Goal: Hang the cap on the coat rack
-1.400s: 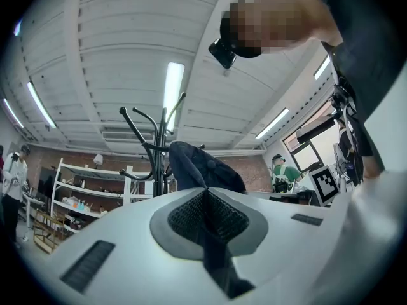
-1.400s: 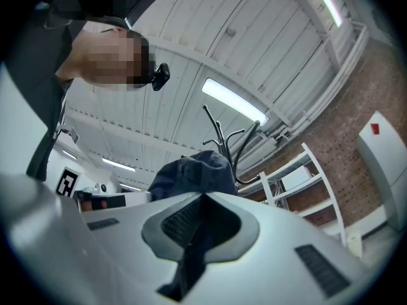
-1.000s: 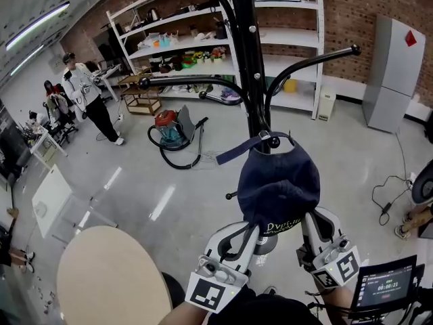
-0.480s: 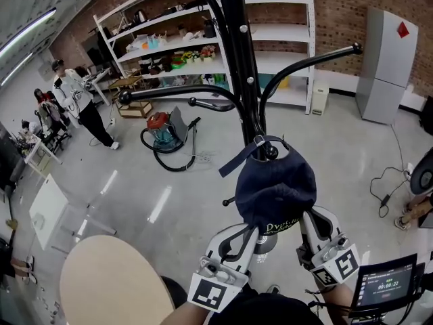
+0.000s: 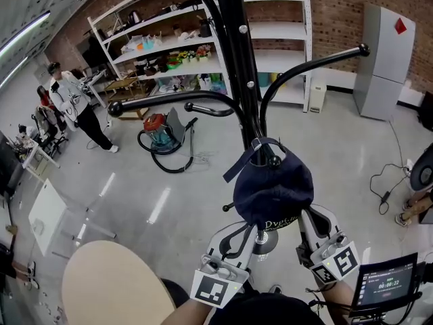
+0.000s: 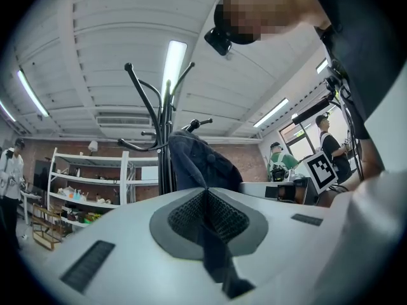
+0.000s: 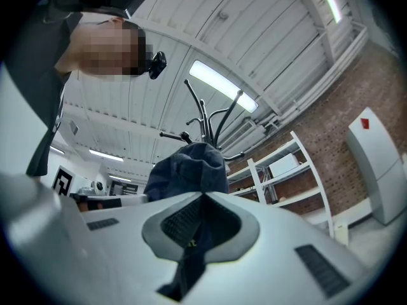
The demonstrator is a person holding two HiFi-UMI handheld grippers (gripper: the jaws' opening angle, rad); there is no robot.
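A navy cap [image 5: 274, 188] hangs between both grippers just in front of the black coat rack [image 5: 238, 59]. Its back strap loops round a low knobbed hook [image 5: 272, 160] of the rack. My left gripper [image 5: 256, 227] is shut on the cap's brim edge on the left, and my right gripper [image 5: 302, 217] is shut on it on the right. In the left gripper view the cap [image 6: 197, 165] rises past the closed jaws with the rack [image 6: 159, 126] behind. The right gripper view shows the cap [image 7: 187, 170] pinched the same way, with the rack's hooks [image 7: 206, 116] above it.
A round beige table [image 5: 111, 286] lies at lower left. White shelving [image 5: 183, 39] lines the brick wall, with a vacuum cleaner [image 5: 162, 131] on the floor and a white fridge [image 5: 382, 59] at right. People [image 5: 71, 103] stand at far left. A tablet [image 5: 389, 283] sits at lower right.
The cap has sunk a little towards the rack's low hook, and its strap now sits round the knob. Both grippers kept their hold and moved slightly forward and down.
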